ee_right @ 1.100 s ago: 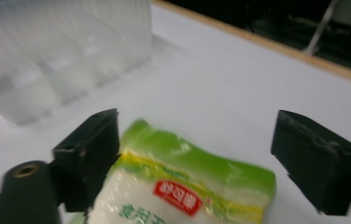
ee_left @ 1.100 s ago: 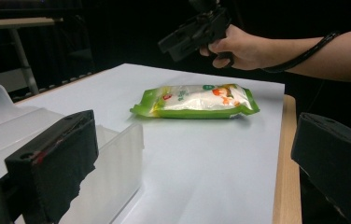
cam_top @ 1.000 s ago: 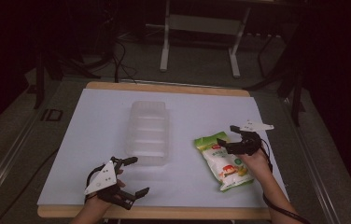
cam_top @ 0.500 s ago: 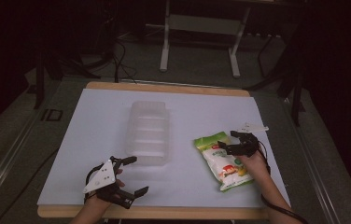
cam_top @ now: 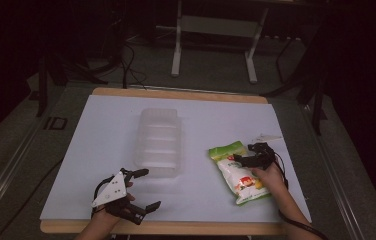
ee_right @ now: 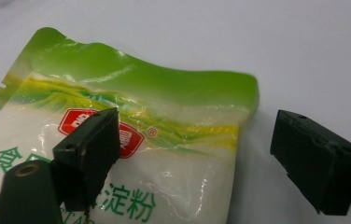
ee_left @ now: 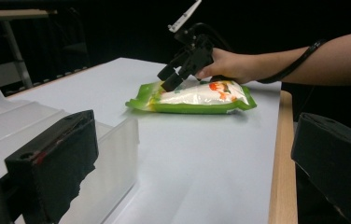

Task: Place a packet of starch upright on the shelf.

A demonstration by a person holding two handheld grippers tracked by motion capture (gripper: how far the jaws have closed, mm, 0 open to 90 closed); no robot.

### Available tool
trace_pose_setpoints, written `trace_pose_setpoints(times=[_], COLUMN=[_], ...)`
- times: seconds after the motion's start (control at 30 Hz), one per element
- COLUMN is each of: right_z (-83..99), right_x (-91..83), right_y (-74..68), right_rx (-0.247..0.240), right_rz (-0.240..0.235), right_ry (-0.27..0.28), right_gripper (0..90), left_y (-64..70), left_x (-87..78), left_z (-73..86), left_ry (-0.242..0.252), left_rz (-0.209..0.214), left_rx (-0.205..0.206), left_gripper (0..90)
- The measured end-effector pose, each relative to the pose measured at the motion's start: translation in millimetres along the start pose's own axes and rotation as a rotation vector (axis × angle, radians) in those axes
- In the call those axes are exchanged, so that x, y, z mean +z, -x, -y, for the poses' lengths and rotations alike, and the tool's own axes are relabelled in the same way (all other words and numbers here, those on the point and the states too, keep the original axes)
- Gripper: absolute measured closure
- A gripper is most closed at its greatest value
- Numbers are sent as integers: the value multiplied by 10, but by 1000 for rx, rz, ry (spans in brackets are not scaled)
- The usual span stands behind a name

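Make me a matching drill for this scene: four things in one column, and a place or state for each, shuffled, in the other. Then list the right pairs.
Things
1. green bag
2. clear plastic container
3. left gripper
4. right gripper

Places or states
A. open, at the table's near left edge, holding nothing
B. lying flat on the right side of the table
C. empty, in the middle of the table
D. open, lowered over the bag's upper end

Pairs: 1-B, 2-C, 3-A, 4-D

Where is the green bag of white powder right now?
In the high view the green bag lies flat on the table's right side, right of the clear plastic box, with the open right gripper at its top.
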State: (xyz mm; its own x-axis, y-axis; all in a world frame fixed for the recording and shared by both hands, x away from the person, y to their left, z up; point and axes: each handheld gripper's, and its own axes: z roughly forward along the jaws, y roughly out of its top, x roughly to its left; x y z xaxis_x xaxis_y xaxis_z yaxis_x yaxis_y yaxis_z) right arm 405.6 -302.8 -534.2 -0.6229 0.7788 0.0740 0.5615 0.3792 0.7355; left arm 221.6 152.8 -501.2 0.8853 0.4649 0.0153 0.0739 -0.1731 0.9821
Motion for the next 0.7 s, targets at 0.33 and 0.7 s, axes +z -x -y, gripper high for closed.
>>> trace_pose_setpoints(times=[0.33,0.7], right_z=[-23,-45], right_x=[3,-59], right_y=[-7,-87], right_rx=[15,-52], right_rz=[-64,11], right_ry=[-48,-64], right_gripper=[316,874], left_y=[15,21], left_x=[25,27], left_z=[5,5], left_ry=[-19,-25], left_rz=[8,10], left_rx=[12,16], left_gripper=[8,8])
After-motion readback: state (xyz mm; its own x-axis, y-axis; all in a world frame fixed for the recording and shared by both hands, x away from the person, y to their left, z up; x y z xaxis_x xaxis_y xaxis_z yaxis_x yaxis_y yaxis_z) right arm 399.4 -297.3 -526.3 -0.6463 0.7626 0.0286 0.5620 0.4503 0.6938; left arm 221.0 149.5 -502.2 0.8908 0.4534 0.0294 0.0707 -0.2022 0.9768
